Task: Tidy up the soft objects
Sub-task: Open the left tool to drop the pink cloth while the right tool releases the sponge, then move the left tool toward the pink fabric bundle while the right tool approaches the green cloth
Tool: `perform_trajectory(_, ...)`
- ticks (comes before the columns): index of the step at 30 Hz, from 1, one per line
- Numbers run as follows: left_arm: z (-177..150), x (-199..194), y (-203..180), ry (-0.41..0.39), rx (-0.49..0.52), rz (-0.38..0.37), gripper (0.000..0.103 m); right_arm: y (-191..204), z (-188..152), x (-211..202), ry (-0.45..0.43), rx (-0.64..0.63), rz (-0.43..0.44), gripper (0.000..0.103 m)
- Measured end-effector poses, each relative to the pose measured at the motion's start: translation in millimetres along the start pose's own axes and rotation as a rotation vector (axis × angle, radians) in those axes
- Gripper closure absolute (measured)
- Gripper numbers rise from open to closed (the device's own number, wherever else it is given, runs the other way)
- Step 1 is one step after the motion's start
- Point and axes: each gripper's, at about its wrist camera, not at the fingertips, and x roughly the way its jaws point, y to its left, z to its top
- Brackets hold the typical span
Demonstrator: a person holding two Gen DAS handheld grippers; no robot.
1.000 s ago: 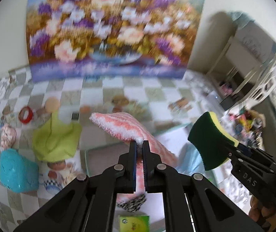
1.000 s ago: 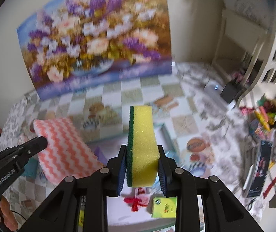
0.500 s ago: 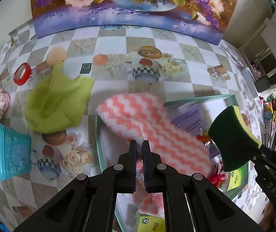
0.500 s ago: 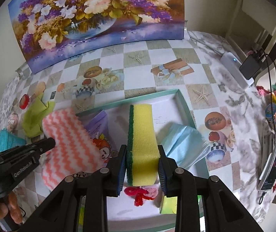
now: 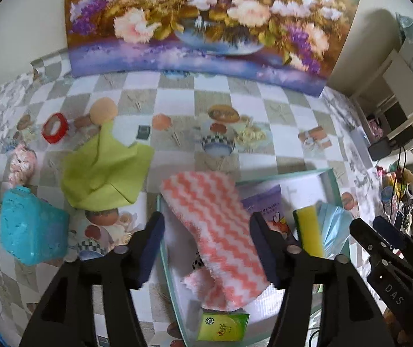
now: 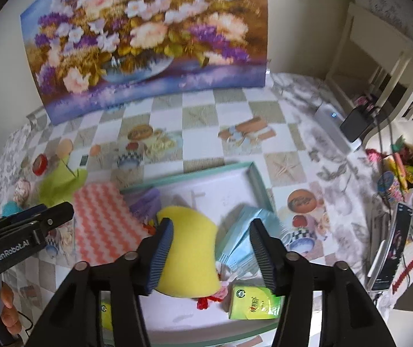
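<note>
Checkered cloth covers the worktop (image 5: 177, 98), and a flower painting (image 5: 206, 20) stands behind. Half a second ago both tools were clamped; now both are released. The left hand-held gripper (image 5: 206, 225) has its jaws wide apart, and the pink zigzag cloth (image 5: 215, 225) it held before now lies between them, draped over the left rim of the teal tray (image 6: 252, 179). The right hand-held gripper (image 6: 210, 235) is also spread wide. The yellow sponge (image 6: 189, 248) has left its pads and lies in the tray, just against the left finger, beside the light blue cloth (image 6: 244, 228). A green cloth (image 5: 105, 170) lies outside on the worktop.
</note>
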Motion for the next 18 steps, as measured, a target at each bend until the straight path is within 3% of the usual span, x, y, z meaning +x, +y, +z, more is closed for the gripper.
perform_trajectory(5, 4.2, -14.1, 5.5, -0.037, -0.018, 0.0, 0.03, -1.0, 2.3, -13.6, -0.03, 0.0, -0.018, 0.041)
perform_trajectory(11, 7.5, -25.4, 12.5, -0.09, -0.021, 0.045, 0.019, 1.6, 5.1, -26.9, -0.065, -0.02, -0.043, 0.032)
perform_trajectory(13, 8.7, -26.8, 17.4, -0.099, -0.032, 0.058, 0.011, 3.4, 5.2, -29.0, -0.07, -0.03, -0.052, 0.026)
perform_trajectory(18, 11.5, -31.3, 33.9, -0.12, -0.068, 0.087, 0.01, 6.9, 5.0, -26.3, -0.067, -0.047, -0.075, 0.008)
